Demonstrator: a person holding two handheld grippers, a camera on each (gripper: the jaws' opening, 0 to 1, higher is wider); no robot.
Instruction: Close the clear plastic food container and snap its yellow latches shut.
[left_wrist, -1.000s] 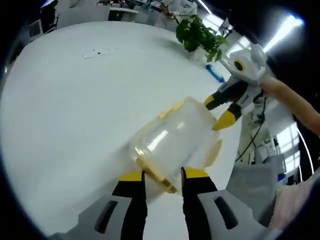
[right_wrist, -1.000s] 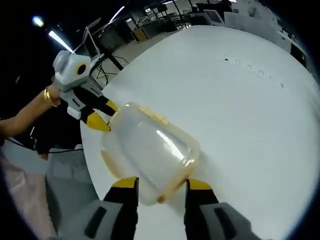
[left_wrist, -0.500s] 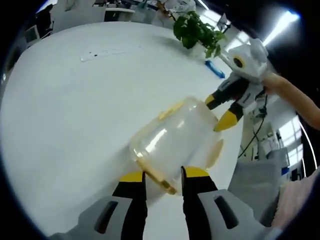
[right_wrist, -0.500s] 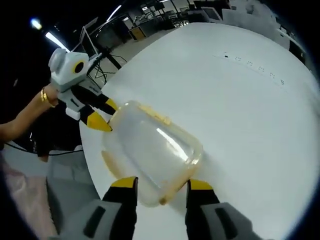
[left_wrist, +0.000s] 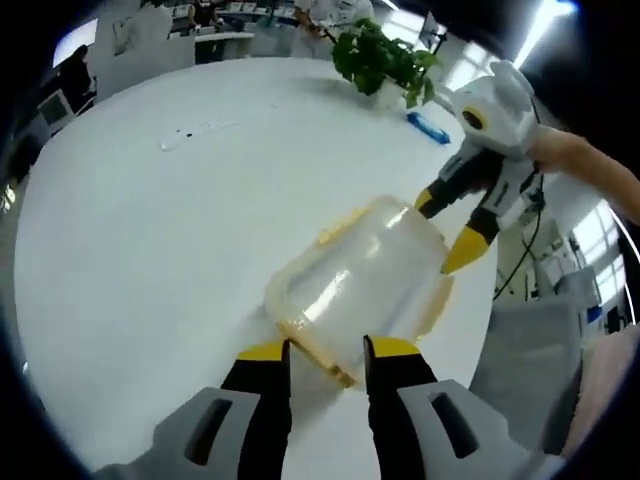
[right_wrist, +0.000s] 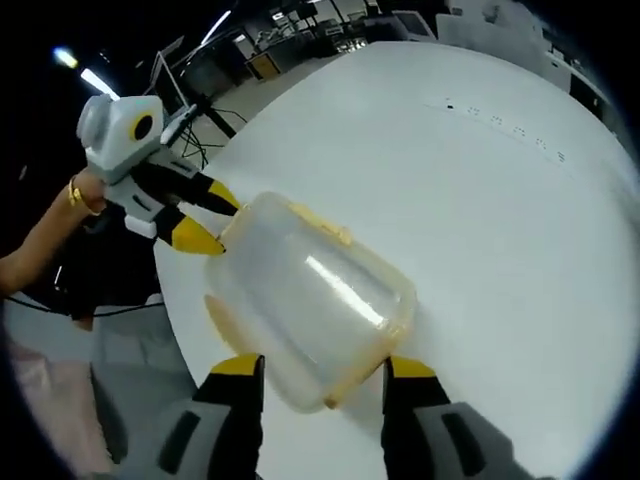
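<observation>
— So, where is the container sitting now?

— I'm seeing the clear container (left_wrist: 355, 285) lying on the white table (left_wrist: 150, 250), near its edge, yellow latches (left_wrist: 340, 222) showing along its rim. It is sitting a little differently in both views than a second ago, though my cameras have been drifting too.

— And your grippers?

— My left gripper (left_wrist: 325, 352) is straddling one end, jaws parted to either side of the yellow rim, not clamping. My right gripper (right_wrist: 325, 367) is doing the same at the opposite end, jaws spread wider than a second ago.

— Room to move?

— Plenty of bare table is lying beyond the container. The table's edge is running close beside it. A potted plant (left_wrist: 385, 62) and a blue object (left_wrist: 428, 128) are standing well apart, by the far edge.
</observation>
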